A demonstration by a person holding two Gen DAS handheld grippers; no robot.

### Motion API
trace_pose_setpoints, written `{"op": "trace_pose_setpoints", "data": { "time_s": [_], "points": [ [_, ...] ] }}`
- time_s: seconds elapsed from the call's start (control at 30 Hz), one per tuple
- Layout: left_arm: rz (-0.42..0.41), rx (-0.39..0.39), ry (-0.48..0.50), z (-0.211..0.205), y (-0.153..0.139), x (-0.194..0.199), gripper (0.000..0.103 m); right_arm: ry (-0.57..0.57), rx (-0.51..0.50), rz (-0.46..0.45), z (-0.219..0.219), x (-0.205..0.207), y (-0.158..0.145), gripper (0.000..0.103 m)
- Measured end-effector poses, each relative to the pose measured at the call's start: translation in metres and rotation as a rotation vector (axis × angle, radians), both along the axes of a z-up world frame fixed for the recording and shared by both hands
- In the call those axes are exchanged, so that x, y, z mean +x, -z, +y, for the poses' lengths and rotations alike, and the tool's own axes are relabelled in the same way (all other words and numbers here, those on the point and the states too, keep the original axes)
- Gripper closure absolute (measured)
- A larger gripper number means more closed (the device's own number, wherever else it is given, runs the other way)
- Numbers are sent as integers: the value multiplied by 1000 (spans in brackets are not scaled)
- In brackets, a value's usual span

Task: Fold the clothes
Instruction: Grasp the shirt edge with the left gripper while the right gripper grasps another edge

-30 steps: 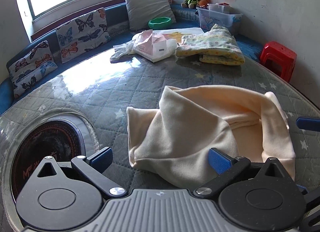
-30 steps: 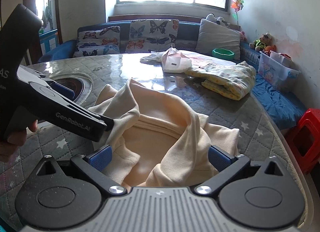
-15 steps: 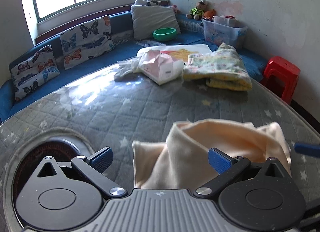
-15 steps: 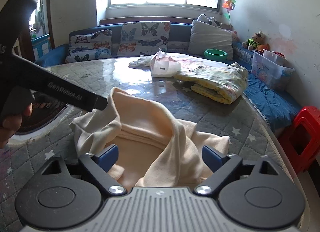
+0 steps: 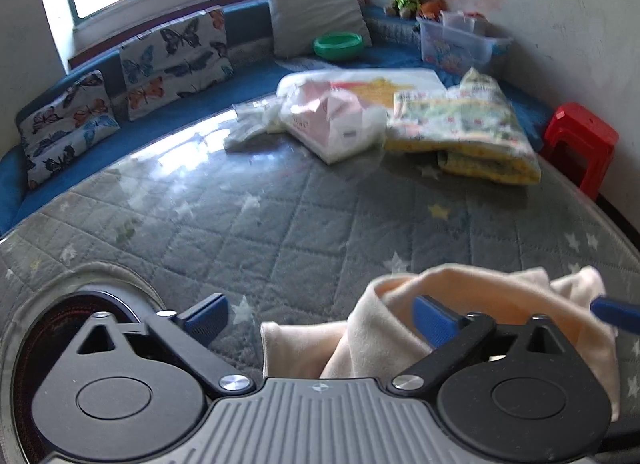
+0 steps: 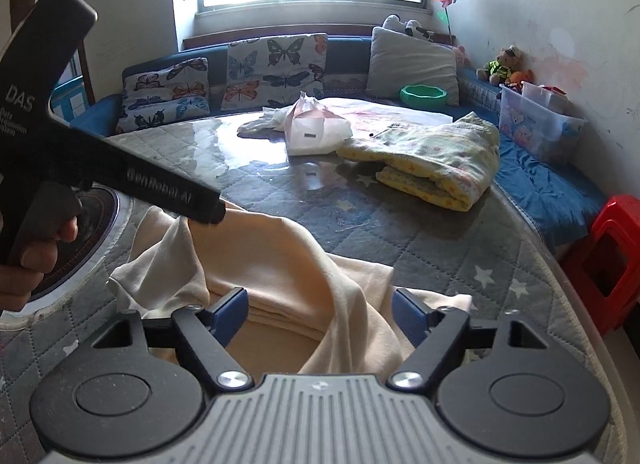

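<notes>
Cream soft knit garment (image 6: 280, 264) looks light, limp; both my tools (image 5: 320, 316) (image 6: 320, 312) gape wide, so I'd pinch a hem edge.

The left claw (image 6: 208, 215), seen from the right wrist camera, carries "GenRobot.AI" along its black arm and "DAS" on its body, with small lines beneath too blurred to read.

A: Cushions? I count 2 butterfly cushions (image 6: 276, 69) at 12 o'clock and 1 grey cushion (image 6: 412, 59) at 1.
B: Also 1 green bowl (image 6: 423, 95), 1 red stool (image 6: 612, 244), 1 cream garment (image 6: 280, 264).
</notes>
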State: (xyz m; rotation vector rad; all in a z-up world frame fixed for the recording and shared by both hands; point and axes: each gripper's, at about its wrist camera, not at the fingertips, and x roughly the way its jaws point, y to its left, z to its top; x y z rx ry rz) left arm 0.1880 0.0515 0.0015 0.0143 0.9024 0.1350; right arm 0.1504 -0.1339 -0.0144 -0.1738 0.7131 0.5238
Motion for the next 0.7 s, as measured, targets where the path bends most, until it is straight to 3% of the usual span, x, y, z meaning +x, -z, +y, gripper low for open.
{"op": "trace_pose_setpoints", "data": {
  "time_s": [0.23,0.33,0.43,0.57,0.6,0.7],
  "points": [
    [5,-62,47,7,5,-11,61,29,3,37,-3,4,7,46],
    [-8,-80,72,7,1,-20,79,37,10,63,-6,6,11,47],
    [-14,-93,93,5,-2,-27,87,41,-2,59,-7,4,13,48],
    [-28,-94,109,4,-4,-40,88,50,-12,46,-9,1,15,49],
    [-32,-94,113,4,-5,-43,88,50,-14,40,-9,0,14,51],
    [-44,-82,120,4,-7,-53,89,53,-23,18,-13,-3,12,71]
  ]
}}
